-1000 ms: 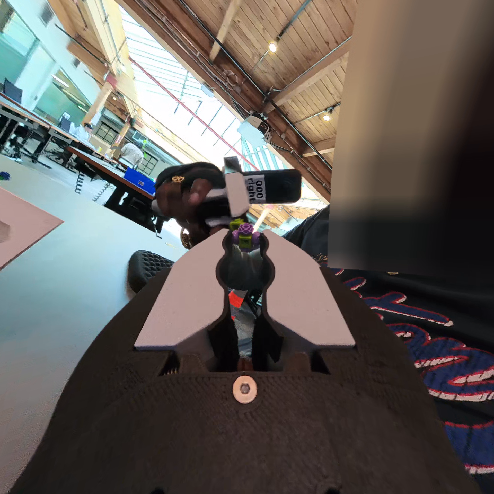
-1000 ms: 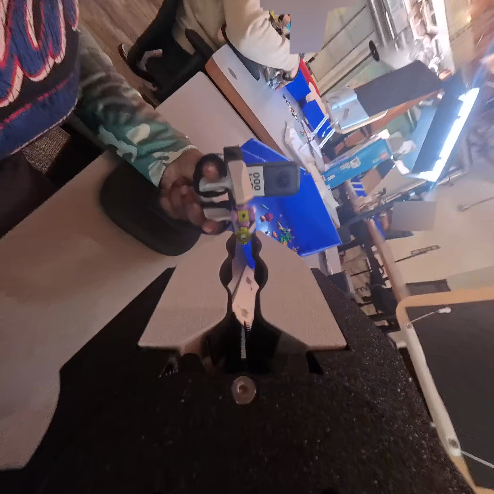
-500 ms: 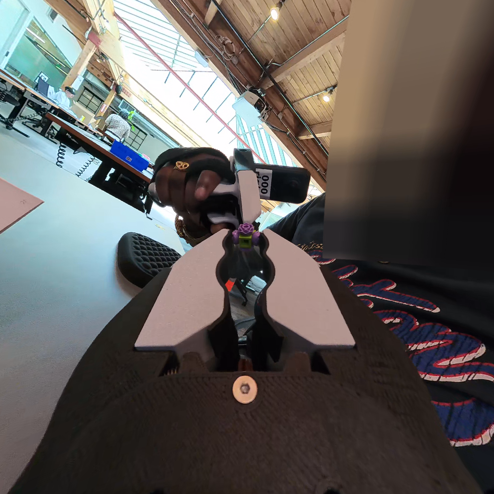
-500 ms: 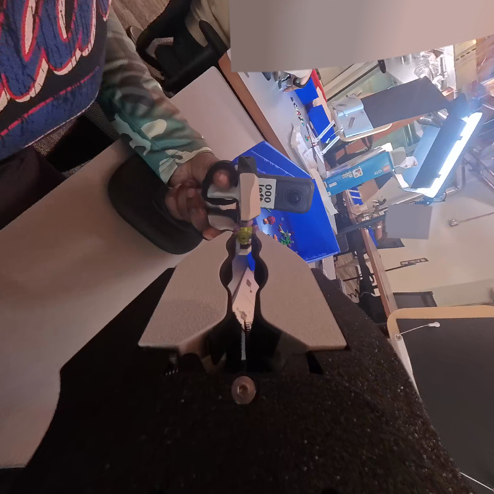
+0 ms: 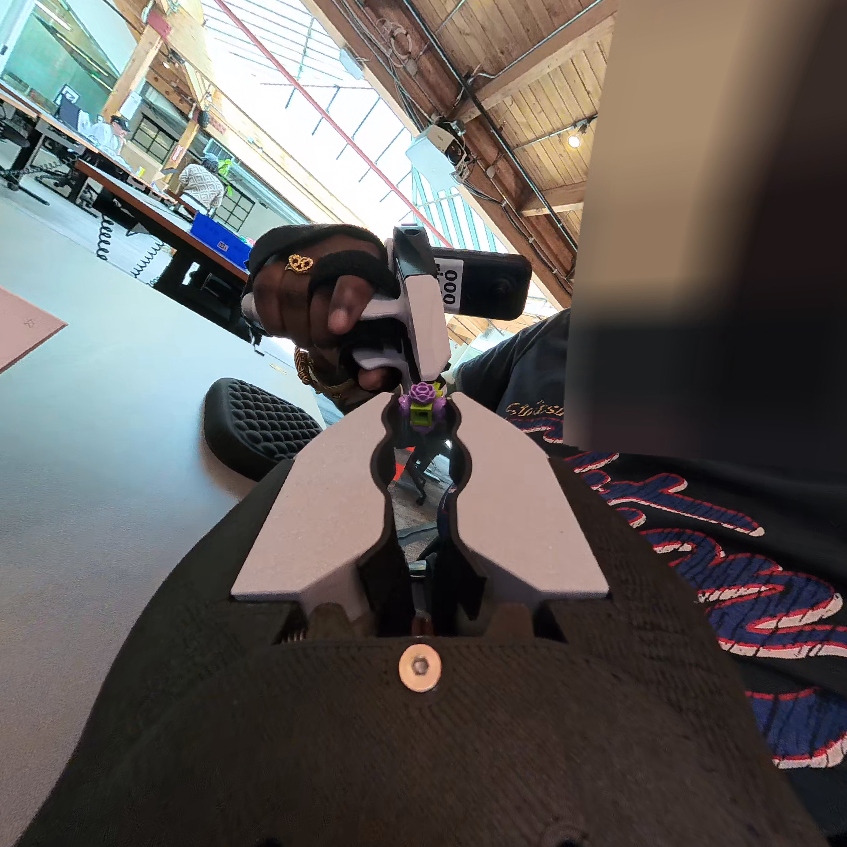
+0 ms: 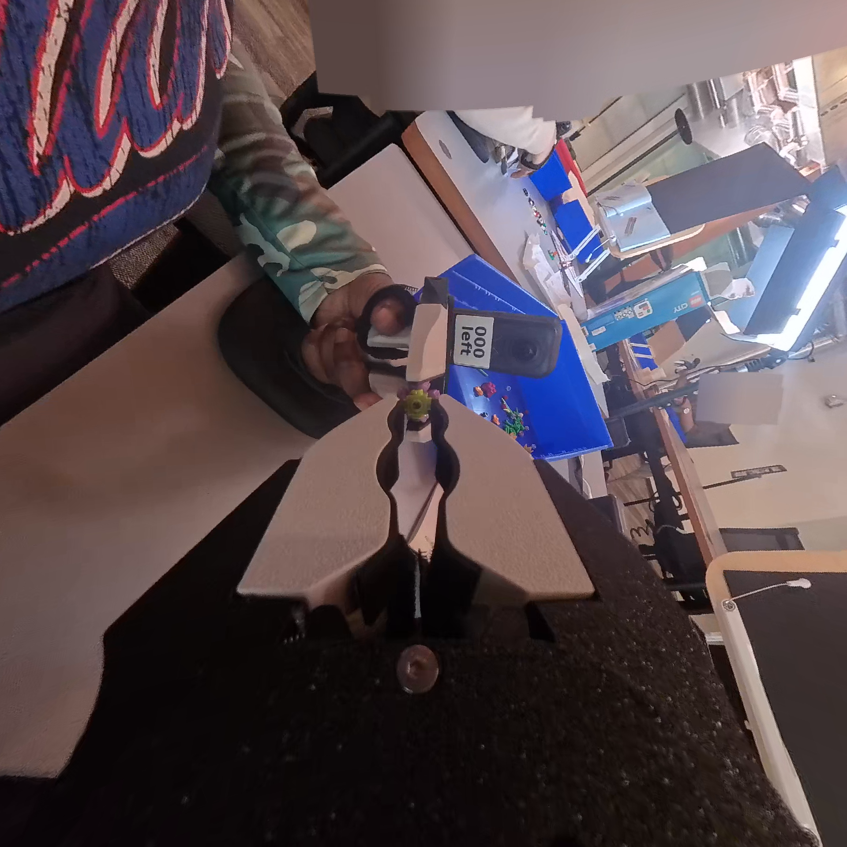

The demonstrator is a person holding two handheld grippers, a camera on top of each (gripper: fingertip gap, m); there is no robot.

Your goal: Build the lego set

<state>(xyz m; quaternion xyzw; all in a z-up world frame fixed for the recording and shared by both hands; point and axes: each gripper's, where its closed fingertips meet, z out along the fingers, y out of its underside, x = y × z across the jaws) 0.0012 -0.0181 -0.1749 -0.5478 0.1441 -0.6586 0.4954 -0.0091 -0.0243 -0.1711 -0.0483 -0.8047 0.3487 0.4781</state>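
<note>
My left gripper (image 5: 421, 412) pinches a small lego flower piece (image 5: 421, 408), purple blooms on a lime block, at its fingertips. My right gripper (image 5: 424, 366) meets it from above, held over the grey table (image 5: 91, 412).

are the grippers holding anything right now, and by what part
Yes. The left gripper and right gripper meet tip to tip on one small lego flower piece, lime block with purple blossoms. Exactly which part each pinches cannot be told.

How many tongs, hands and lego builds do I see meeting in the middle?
Tongs: 2 (left tongs, right tongs)
Hands: 2 (right hand, left hand)
Lego flower: 1, pinched at the tips
Total: 5
</note>
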